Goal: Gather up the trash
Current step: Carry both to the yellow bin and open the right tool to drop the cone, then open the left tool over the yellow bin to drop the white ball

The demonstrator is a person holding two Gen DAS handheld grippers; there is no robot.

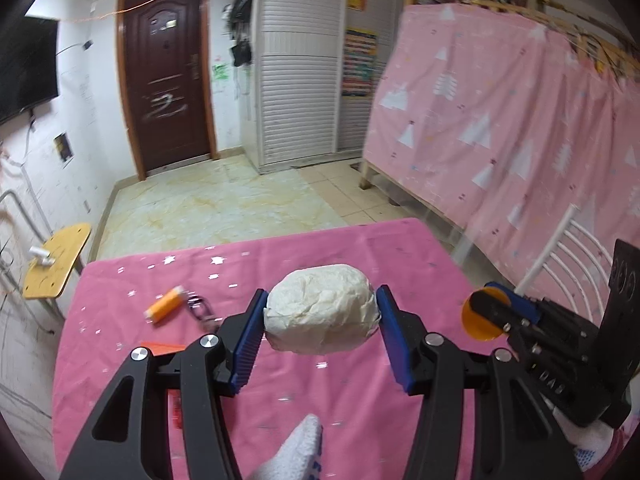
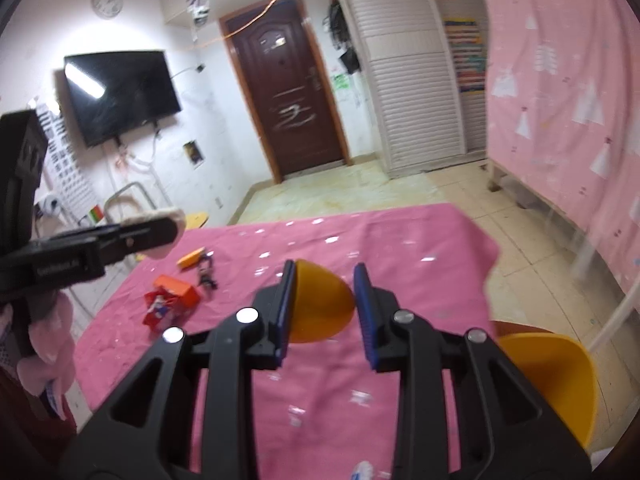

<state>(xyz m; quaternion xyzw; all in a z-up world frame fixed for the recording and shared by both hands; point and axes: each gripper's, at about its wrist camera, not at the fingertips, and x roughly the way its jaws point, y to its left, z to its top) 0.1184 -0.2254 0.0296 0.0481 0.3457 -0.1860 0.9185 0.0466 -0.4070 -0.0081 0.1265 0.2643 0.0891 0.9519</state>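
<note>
Paper wad (image 1: 321,308) seemingly clamped between left hand-held gripper (image 1: 320,326) pads

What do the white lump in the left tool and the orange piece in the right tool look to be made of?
White lump: looks like crumpled tissue or soft paper, matte, with fine creases all over its surface. Orange piece: probably thin plastic, smooth with an even colour and a clean curved edge; whether it is a cup or a cone shape is unclear. Both are held above the pink tablecloth.

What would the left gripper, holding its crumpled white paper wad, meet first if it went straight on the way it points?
Probably the pink star-patterned tablecloth near the table's far edge: the left gripper tilts downward over bare cloth beyond the crumpled white paper wad. Depth is uncertain.
</note>
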